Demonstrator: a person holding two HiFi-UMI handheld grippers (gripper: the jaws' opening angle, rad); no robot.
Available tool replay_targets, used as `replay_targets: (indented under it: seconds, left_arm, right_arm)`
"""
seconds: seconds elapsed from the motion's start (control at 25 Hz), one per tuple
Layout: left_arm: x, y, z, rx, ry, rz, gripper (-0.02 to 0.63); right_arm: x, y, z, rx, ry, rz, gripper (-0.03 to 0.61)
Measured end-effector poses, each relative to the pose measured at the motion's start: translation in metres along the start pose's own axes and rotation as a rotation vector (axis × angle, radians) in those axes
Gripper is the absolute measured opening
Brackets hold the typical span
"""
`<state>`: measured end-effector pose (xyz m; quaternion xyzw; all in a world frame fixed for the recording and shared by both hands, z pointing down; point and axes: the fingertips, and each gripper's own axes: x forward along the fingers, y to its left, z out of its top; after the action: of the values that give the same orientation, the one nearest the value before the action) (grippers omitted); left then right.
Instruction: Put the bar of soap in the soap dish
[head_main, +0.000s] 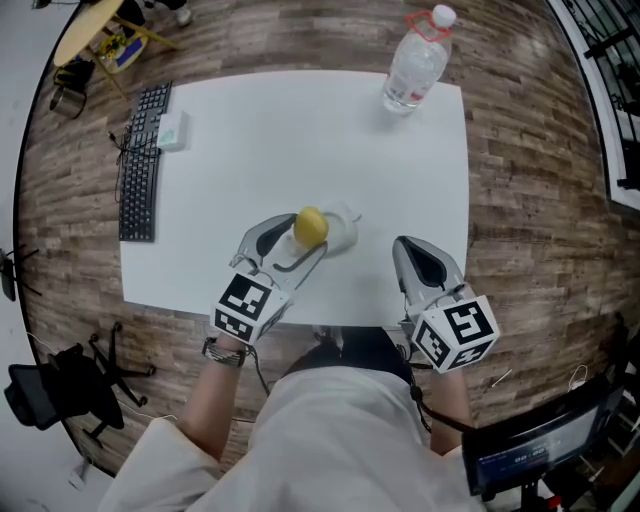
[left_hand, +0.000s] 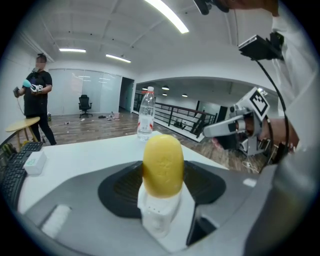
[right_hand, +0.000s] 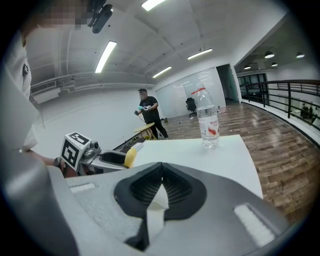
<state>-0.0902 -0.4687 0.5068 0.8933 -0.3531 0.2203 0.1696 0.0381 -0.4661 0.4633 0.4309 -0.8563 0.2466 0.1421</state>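
A yellow bar of soap stands on end between the jaws of my left gripper, which is shut on it. In the left gripper view the soap sits just above a small white soap dish with drain holes; whether they touch I cannot tell. From the head view the dish lies on the white table, partly under the soap. My right gripper rests near the table's front edge, right of the dish, shut and empty. It also sees the soap.
A water bottle stands at the far right corner of the table. A black keyboard and a small white box lie along the left edge. A person stands far off. An office chair is on the floor at lower left.
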Motion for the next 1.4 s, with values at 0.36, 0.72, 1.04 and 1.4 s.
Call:
replay_targets:
  seconds: [0.36,0.72,1.04,1.4]
  left_arm:
    - [0.007,-0.006,-0.006,0.028,0.025,-0.042,0.272]
    - [0.014,-0.007,-0.013,0.068,0.068,-0.071,0.272]
    - [0.023,-0.012,-0.021,0.143,0.13,-0.089,0.272]
    - [0.028,-0.017,-0.031,0.197,0.186,-0.108,0.272]
  right_arm:
    - [0.003,-0.001,-0.006,0.014,0.013,0.005,0.003]
    - [0.006,-0.001,-0.006,0.025,0.013,0.006,0.003]
    - [0.004,-0.006,-0.007,0.032,0.014,-0.002,0.003]
    - [0.001,-0.006,-0.011,0.04,0.016,-0.005,0.003]
